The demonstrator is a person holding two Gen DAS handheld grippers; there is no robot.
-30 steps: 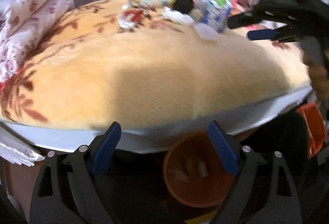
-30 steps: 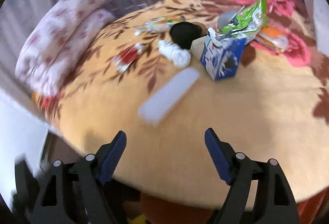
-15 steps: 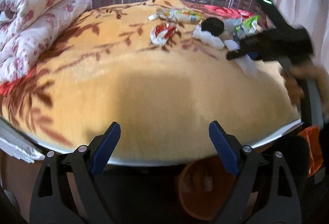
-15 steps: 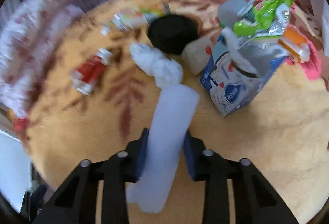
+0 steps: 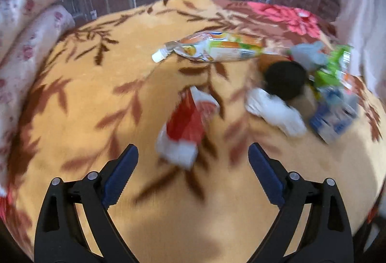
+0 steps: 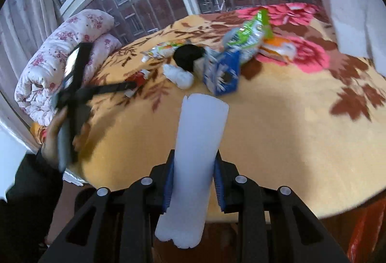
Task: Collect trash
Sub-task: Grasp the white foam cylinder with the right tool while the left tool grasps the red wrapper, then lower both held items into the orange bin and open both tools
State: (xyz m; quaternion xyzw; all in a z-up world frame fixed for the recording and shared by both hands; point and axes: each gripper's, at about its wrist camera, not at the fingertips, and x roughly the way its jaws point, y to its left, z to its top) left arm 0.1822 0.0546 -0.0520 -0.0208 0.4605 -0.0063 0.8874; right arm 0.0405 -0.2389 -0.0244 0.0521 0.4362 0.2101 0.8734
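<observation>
Floral blanket (image 6: 277, 132): one white tube (image 6: 195, 159) pinched in right gripper (image 6: 194, 181), left gripper (image 5: 193, 166) spread.

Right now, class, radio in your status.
Right gripper shut on white foam piece. Left gripper open, jaws just widened, over red wrapper. Nothing blocking.

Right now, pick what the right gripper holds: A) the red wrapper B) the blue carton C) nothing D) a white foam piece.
D: the right gripper is shut on the white foam piece, pads pressing both of its sides.
</observation>
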